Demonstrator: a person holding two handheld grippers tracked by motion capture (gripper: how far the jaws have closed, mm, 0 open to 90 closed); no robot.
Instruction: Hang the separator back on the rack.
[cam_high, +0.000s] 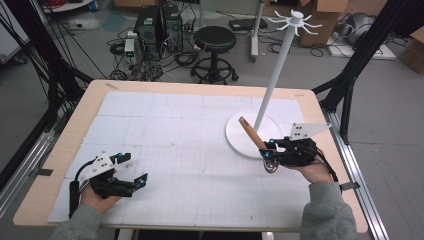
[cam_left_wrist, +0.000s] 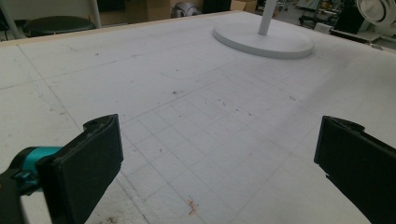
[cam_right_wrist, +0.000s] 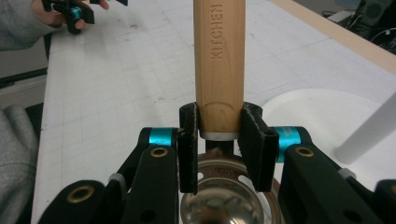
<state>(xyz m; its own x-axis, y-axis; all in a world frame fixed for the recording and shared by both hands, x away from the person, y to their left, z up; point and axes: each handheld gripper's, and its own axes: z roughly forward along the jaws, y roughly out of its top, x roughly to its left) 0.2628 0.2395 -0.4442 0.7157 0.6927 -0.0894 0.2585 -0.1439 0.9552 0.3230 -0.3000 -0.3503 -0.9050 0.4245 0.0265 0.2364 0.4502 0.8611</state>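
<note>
Strainer (cam_right_wrist: 229, 198), small metal bowl with wooden handle (cam_right_wrist: 219, 60), clamped in right gripper (cam_right_wrist: 219, 135); jaws closed on the handle's lower end just above the metal ferrule, bowl hanging behind and below the fingertips, handle projecting forward past them; in high view the handle (cam_high: 248, 131) angles up and away from the right gripper (cam_high: 270, 148), over the round white base (cam_high: 240, 137) of the hanging stand (cam_high: 277, 65); left gripper (cam_high: 131, 170) spread wide, holding nothing, resting low over the white mat (cam_left_wrist: 196, 93), well apart from the stand.

Judged step: carry the strainer to the stand's top hooks (cam_high: 296, 21). To do well: keep the clamp firm, since the grip sits near one end and the bowl's weight may swing it; lift clear of the pole before tilting; approach a hook slowly.

Writing: "KITCHEN" stamped along the handle; embossed lettering on the metal neck between the fingers, too blurred to read.
</note>
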